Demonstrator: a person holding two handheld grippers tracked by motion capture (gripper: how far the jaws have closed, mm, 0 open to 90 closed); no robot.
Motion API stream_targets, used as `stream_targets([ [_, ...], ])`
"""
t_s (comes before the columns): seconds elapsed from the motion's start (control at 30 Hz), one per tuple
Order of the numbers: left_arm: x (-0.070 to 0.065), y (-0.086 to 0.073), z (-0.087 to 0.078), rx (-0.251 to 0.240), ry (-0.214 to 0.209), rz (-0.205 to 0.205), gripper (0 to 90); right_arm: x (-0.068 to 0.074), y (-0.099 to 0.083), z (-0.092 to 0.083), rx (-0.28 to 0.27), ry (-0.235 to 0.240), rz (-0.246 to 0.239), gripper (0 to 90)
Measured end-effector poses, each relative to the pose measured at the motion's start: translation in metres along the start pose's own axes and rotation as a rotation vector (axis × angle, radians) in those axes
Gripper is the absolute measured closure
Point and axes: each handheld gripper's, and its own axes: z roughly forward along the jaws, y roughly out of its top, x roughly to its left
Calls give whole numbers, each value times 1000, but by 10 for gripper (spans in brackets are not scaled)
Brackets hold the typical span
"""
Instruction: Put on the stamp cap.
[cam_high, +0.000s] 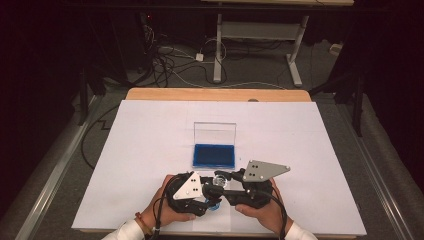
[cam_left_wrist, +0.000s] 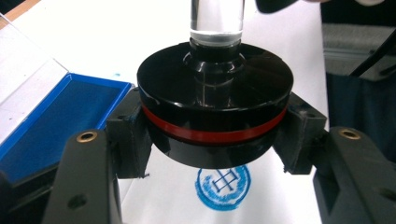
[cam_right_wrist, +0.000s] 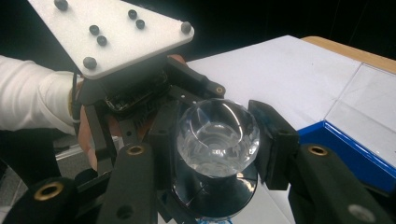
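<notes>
Two grips: one stamp (cam_left_wrist: 215, 107) is held between both my hands, just above the white sheet (cam_high: 150, 150) on the counter (cam_high: 215, 94), near the front edge.
Ink pad: the blue pad (cam_high: 214, 156) sits in its open clear case just beyond the stamp, lid standing up; I judge it light and easy to shove, so I keep clear of it.
Stamp base: a black disc with a red band, rigid and probably the heaviest part; my left gripper (cam_left_wrist: 215, 149) has its fingers pinching the disc at both sides of its rim.
Stamp handle: a clear faceted knob (cam_right_wrist: 217, 137) on a clear stem, hard, glossy and likely slippery; my right gripper (cam_right_wrist: 217, 154) has its fingers pressed onto the knob from both sides.
Best hold: I judge the wide rim the surer place, the knob only for steadying.
Print: a blue round mark (cam_left_wrist: 223, 184) lies on the sheet under the base, possibly wet and smudgeable.
</notes>
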Motion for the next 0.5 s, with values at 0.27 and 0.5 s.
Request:
stream_targets([
  [0.27, 1, 0, 0, -5, -12, -27, 363, 0, -3, 0, -28, -5, 12, 574],
  [0.5, 6, -2, 1, -6, -54, -67, 360, 2, -4, 2, -2, -14, -5, 574],
])
